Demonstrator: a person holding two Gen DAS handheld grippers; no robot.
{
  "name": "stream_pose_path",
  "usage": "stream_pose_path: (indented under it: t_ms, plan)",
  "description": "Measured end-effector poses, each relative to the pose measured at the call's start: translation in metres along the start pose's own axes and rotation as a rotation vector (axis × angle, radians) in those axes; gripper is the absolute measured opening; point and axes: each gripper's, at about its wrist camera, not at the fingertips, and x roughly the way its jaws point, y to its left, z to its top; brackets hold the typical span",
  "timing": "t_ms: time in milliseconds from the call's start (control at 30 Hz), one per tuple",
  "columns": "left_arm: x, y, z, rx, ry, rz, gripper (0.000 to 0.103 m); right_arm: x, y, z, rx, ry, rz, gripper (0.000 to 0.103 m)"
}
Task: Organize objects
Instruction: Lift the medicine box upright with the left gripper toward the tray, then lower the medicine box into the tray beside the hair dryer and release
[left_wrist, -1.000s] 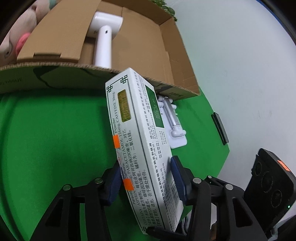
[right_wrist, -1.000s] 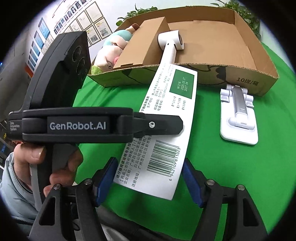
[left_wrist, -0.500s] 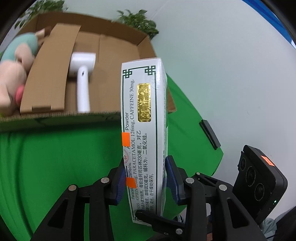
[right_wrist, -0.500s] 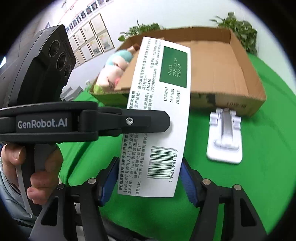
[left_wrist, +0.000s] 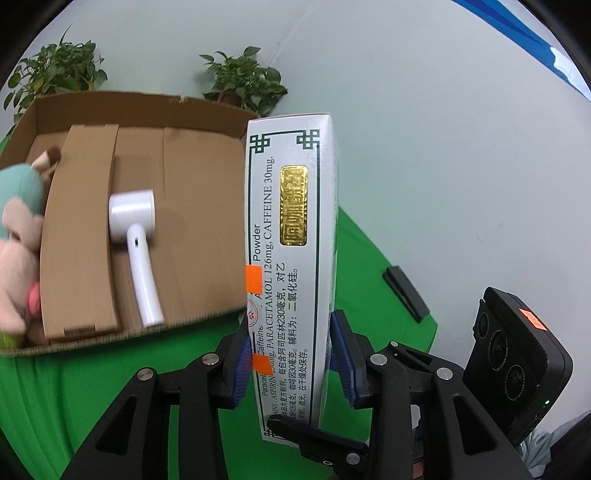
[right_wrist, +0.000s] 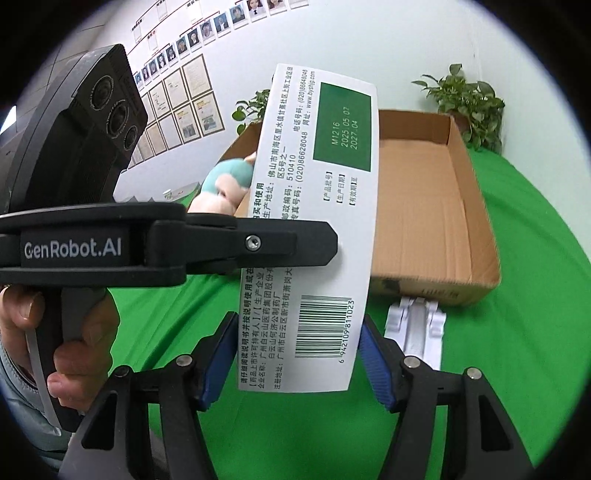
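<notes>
Left claw (left_wrist: 291, 358) clamps the medicine box (left_wrist: 291, 258) upright; right claw (right_wrist: 299, 365) brackets it wide. Clear the carton (left_wrist: 207, 325) rim, then release low inside.

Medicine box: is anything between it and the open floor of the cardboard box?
Nothing visible blocks it. The medicine box, held in the left tongs, is above the cardboard box's near wall. The white handheld device and plush toy lie toward the left; the right part of the floor is bare.
</notes>
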Motion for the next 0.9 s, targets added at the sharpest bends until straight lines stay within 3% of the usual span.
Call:
stream_pose_path:
  t_ms: [467, 700, 900]
  plan:
    - [-0.009, -0.006, 0.100, 0.069, -0.065, -0.012, 0.036, -0.004, -0.007, 0.067, -0.017, -0.115, -0.027, 0.062]
    - [0.015, 0.014, 0.126, 0.032, -0.011, 0.002, 0.036, 0.022, -0.025, 0.084, 0.045, -0.051, 0.027, 0.062]
    - [0.059, 0.048, 0.113, -0.039, 0.067, 0.009, 0.036, 0.057, -0.042, 0.074, 0.094, 0.047, 0.052, 0.062]
